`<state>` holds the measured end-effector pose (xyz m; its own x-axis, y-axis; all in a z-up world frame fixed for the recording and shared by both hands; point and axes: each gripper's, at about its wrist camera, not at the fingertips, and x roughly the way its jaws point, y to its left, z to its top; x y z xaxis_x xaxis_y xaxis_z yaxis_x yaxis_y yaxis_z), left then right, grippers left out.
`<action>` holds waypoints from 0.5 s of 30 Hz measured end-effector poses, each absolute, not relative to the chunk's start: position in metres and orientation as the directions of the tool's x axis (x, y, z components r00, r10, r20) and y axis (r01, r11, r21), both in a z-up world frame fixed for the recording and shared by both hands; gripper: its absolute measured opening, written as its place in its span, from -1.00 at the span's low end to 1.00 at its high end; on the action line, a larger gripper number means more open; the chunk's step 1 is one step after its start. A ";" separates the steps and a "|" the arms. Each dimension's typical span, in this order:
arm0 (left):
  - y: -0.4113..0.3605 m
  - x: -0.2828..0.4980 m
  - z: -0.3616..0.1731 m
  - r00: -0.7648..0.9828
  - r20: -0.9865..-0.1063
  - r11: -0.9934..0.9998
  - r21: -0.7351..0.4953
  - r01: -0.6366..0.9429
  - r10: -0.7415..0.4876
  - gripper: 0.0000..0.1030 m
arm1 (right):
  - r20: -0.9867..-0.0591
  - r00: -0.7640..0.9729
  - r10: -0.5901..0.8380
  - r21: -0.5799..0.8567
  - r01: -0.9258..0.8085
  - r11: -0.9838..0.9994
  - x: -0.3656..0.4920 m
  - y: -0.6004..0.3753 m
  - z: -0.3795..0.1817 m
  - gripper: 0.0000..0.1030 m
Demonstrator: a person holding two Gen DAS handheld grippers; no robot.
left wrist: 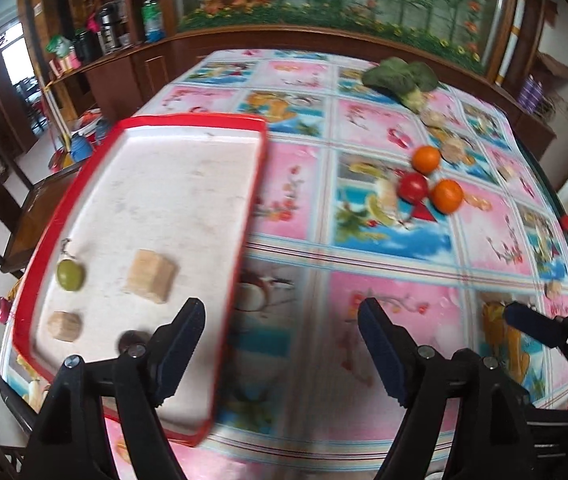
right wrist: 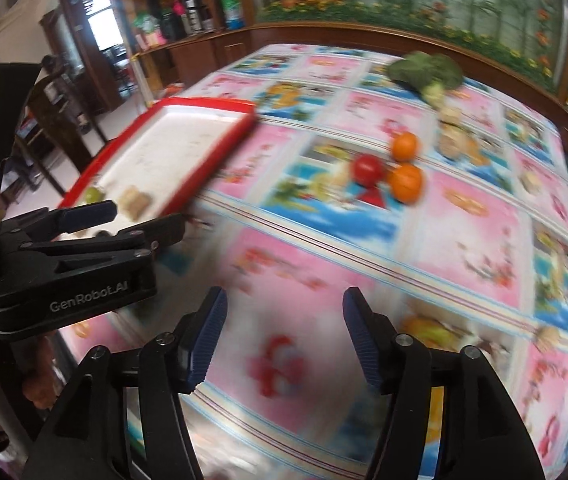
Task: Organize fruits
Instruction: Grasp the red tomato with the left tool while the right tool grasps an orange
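A red-rimmed white tray [left wrist: 172,128] lies at the table's left; it also shows in the right wrist view [right wrist: 204,105]. In it are a green fruit [left wrist: 70,275], two beige chunks [left wrist: 150,276] [left wrist: 64,325] and a dark round item [left wrist: 130,340]. Two oranges [left wrist: 426,159] [left wrist: 447,196] and a red tomato [left wrist: 413,187] sit together mid-table, also in the right wrist view [right wrist: 404,146] [right wrist: 405,182] [right wrist: 368,169]. My left gripper [left wrist: 282,356] is open and empty at the tray's near right edge. My right gripper [right wrist: 284,340] is open and empty above the tablecloth.
A green leafy vegetable [left wrist: 402,76] lies at the table's far side, with pale pieces [left wrist: 454,146] near the oranges. A small red fruit [left wrist: 566,223] sits at the right table edge. A wooden cabinet [left wrist: 116,76] runs behind. The left gripper body [right wrist: 68,256] shows at left in the right wrist view.
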<state>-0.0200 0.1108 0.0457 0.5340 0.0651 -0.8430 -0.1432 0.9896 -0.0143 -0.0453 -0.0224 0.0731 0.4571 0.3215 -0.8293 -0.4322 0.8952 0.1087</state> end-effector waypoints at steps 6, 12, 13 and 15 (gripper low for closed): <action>0.072 -0.011 0.039 0.506 -0.860 0.996 0.025 -0.085 0.064 0.64 | -0.836 0.482 0.262 0.107 -0.325 0.940 -0.039 -0.074 0.066 0.38; 0.051 0.005 0.034 0.501 -0.859 0.994 0.098 -0.042 0.106 0.69 | -0.833 0.488 0.261 0.138 -0.272 0.952 -0.014 -0.107 0.065 0.38; 0.051 0.009 0.034 0.497 -0.860 0.993 0.108 -0.043 0.115 0.69 | -0.830 0.491 0.265 0.143 -0.271 0.952 -0.006 -0.109 0.066 0.38; 0.051 0.018 0.033 0.494 -0.860 0.991 0.123 -0.044 0.129 0.69 | -0.820 0.497 0.286 0.157 -0.286 0.945 0.012 -0.109 0.070 0.38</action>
